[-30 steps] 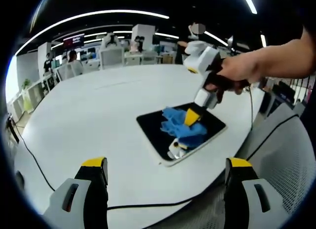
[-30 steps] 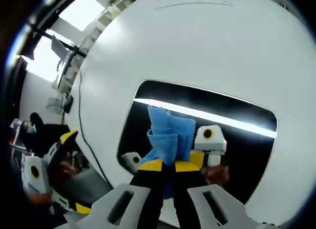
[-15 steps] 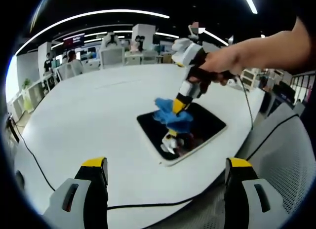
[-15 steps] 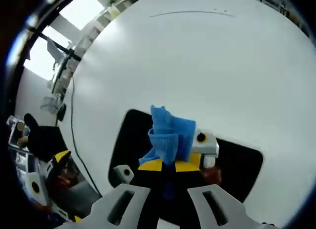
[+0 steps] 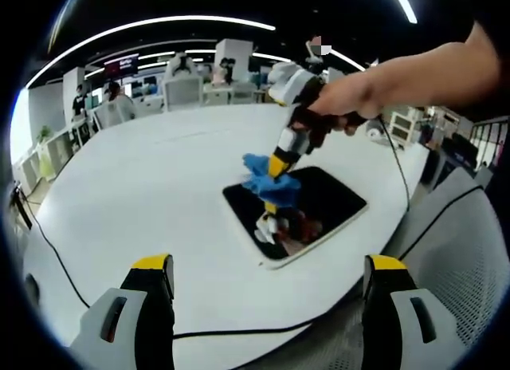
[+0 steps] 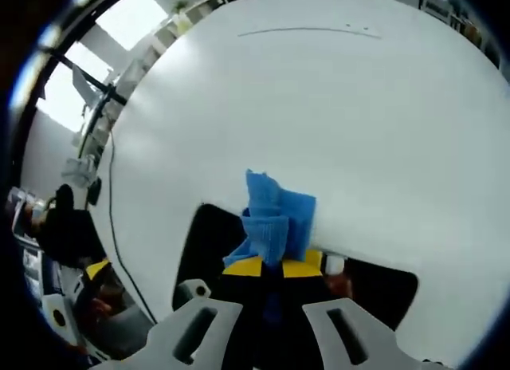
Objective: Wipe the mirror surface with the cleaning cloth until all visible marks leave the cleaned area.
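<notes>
In the left gripper view, your left gripper [image 5: 267,306] hangs near the table [image 5: 143,179] edge with jaws wide apart, well short of the mirror [image 5: 331,198]. The right gripper [image 5: 279,164] presses the cloth [image 5: 263,179] at the mirror's far corner. Keep the cloth flat and sweep back across the glass in overlapping strokes.

In the right gripper view, the right gripper [image 6: 272,266] is clamped on the cloth [image 6: 275,218], which overhangs the mirror [image 6: 207,242] edge. Stay on the glass.
</notes>
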